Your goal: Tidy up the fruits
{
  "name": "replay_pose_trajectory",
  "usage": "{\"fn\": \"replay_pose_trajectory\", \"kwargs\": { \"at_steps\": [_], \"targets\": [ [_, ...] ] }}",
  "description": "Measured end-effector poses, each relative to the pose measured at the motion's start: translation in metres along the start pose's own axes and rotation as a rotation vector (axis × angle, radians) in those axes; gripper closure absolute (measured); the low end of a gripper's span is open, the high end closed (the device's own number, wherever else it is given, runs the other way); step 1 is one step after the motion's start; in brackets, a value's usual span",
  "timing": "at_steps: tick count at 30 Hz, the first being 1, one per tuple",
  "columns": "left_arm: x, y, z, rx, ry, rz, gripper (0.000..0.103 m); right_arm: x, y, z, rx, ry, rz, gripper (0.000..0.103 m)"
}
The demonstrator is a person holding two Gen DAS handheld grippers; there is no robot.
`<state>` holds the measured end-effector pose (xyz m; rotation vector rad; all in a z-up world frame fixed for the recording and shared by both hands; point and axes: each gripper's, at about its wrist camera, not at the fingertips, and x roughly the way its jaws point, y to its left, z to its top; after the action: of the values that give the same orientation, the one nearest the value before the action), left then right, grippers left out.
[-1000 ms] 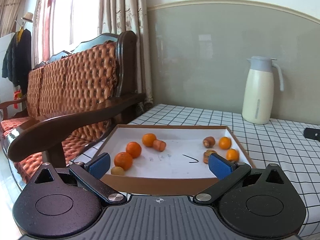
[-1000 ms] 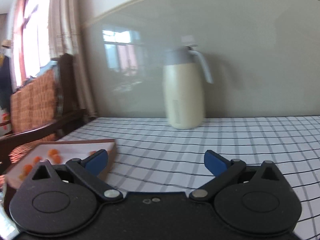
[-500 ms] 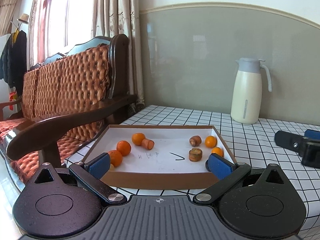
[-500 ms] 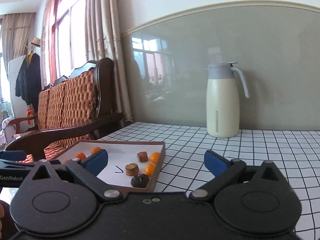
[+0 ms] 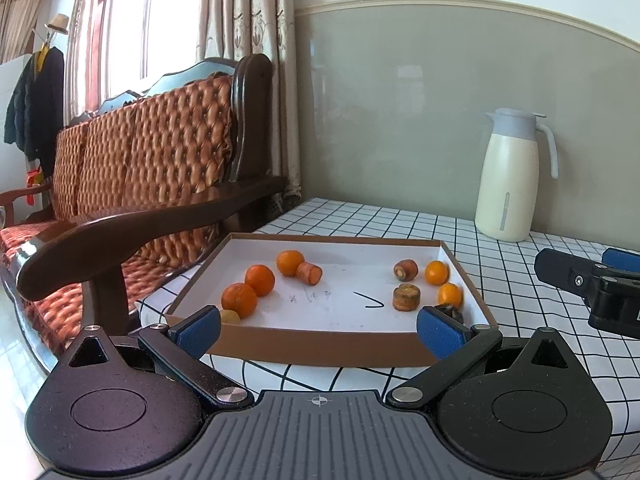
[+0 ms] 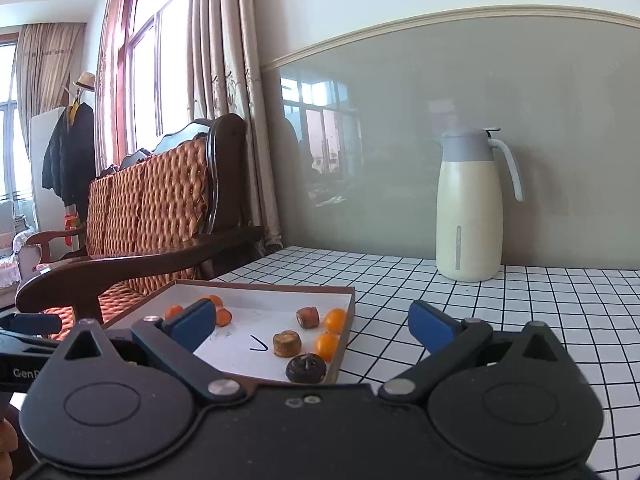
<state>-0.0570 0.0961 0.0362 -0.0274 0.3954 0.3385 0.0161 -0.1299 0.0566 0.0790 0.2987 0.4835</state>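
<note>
Your left gripper (image 5: pixel 318 330) hovers just in front of the near wall of the cardboard tray (image 5: pixel 328 346), its jaws spread wide and holding nothing. Your right gripper (image 6: pixel 308 322) sits off to the right of the tray, also with its jaws wide apart and empty; in the left wrist view you can see it at the right edge of the frame, above the checked table (image 5: pixel 520 280).

The fruit all lies inside the tray, on its white floor. On the left side you have three oranges (image 5: pixel 260 280), two of them touching near the front and one further back with a short carrot piece (image 5: pixel 309 272) against it. A small yellowish fruit (image 5: pixel 230 316) sits in the near left corner, partly hidden behind your left blue pad. On the right side two smaller oranges (image 5: pixel 436 272) lie close to the right wall, with two brown carrot stubs (image 5: pixel 406 297) just beside them. A dark, wrinkled fruit (image 6: pixel 306 368) rests in the near right corner. A black tick mark is drawn on the tray floor between the two groups.

A cream jug (image 5: pixel 510 176) with a grey lid stands on the table against the wall, well apart from the tray. A wooden sofa (image 5: pixel 160 160) with a padded orange back stands just left of the table.
</note>
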Motion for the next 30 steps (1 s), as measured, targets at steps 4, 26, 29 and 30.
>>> {"fn": "replay_pose_trajectory", "kwargs": {
  "at_steps": [4,26,29,30],
  "targets": [
    [-0.001,0.003,0.001,-0.004,-0.006,0.006,0.0,0.003,0.0,-0.001,0.007,0.008,0.002,0.006],
    [0.001,0.011,0.001,-0.027,-0.005,0.014,0.0,0.007,0.004,-0.006,-0.006,0.035,0.005,0.006],
    [0.001,0.011,0.001,-0.027,-0.006,0.015,0.0,0.007,0.004,-0.007,-0.009,0.036,0.005,0.006],
    [0.001,0.011,0.001,-0.027,-0.006,0.015,0.0,0.007,0.004,-0.006,-0.008,0.036,0.006,0.006]
  ]
}}
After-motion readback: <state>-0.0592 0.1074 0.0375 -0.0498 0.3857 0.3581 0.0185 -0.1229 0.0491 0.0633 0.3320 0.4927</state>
